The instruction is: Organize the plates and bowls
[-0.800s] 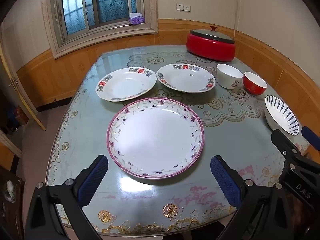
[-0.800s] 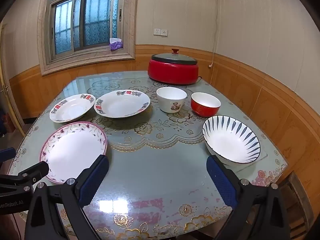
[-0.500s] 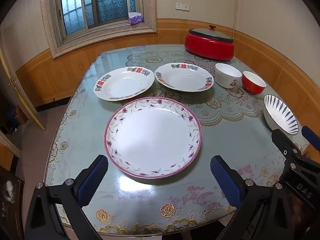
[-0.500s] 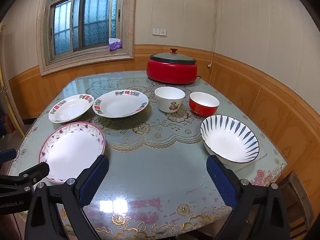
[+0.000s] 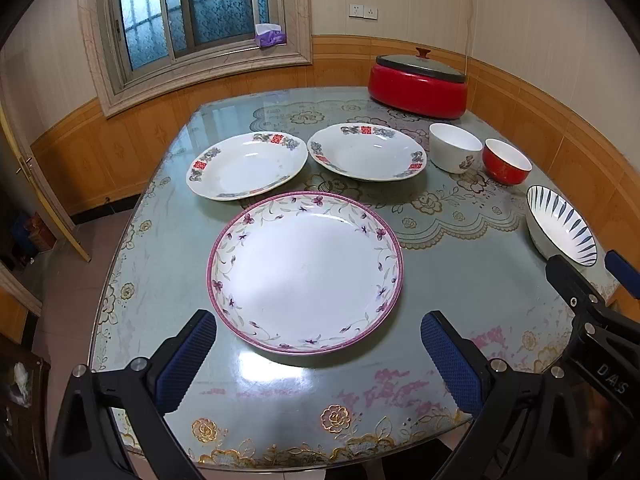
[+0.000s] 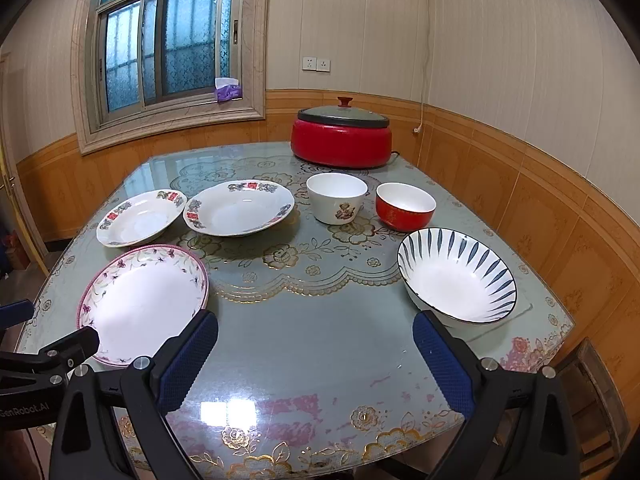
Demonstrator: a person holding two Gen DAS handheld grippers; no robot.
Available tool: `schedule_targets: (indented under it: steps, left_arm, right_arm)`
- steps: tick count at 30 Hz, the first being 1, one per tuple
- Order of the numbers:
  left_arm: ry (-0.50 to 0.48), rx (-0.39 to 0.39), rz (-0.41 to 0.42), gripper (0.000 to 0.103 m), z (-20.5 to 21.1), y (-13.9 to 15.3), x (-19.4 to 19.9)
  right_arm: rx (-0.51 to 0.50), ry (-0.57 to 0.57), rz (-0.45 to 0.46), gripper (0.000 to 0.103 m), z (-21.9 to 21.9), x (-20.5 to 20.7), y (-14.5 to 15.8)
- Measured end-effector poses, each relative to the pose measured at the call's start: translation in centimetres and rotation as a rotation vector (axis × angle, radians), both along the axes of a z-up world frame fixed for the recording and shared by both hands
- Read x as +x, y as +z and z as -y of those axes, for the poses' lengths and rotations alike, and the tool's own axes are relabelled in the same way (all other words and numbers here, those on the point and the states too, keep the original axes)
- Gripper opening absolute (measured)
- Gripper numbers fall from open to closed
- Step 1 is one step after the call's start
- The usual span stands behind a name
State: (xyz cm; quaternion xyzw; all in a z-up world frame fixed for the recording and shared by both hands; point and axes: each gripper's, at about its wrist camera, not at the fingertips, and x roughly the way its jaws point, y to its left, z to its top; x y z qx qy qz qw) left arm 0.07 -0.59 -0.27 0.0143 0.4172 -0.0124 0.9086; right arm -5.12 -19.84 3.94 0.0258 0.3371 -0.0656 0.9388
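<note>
Bare glass table [image 6: 312,332] lies open between the pink-rimmed plate [image 6: 140,304] and the striped bowl [image 6: 456,276], a wide lane toward the 2 small bowls. Behind the plate, 2 white plates [image 5: 246,166] [image 5: 366,152] sit nearly touching it, blocking the far side. White bowl [image 6: 336,198], red bowl [image 6: 404,206] and red pot [image 6: 340,136] crowd beyond.

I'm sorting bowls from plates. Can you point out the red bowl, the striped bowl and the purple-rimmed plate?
red bowl [image 6: 405,211]: right wrist view, on its red outer wall.
striped bowl [image 6: 456,280]: right wrist view, on its white inner bottom.
purple-rimmed plate [image 5: 304,272]: left wrist view, on its white centre.
</note>
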Motion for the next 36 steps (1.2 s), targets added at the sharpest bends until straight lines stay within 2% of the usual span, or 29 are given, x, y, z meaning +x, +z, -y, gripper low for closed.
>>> schedule_targets:
  steps: [36]
  left_arm:
    - [-0.013, 0.002, -0.002, 0.103, -0.1, -0.2, 0.9]
  right_arm:
    - [0.002, -0.013, -0.013, 0.100, -0.1, 1.1, -0.3]
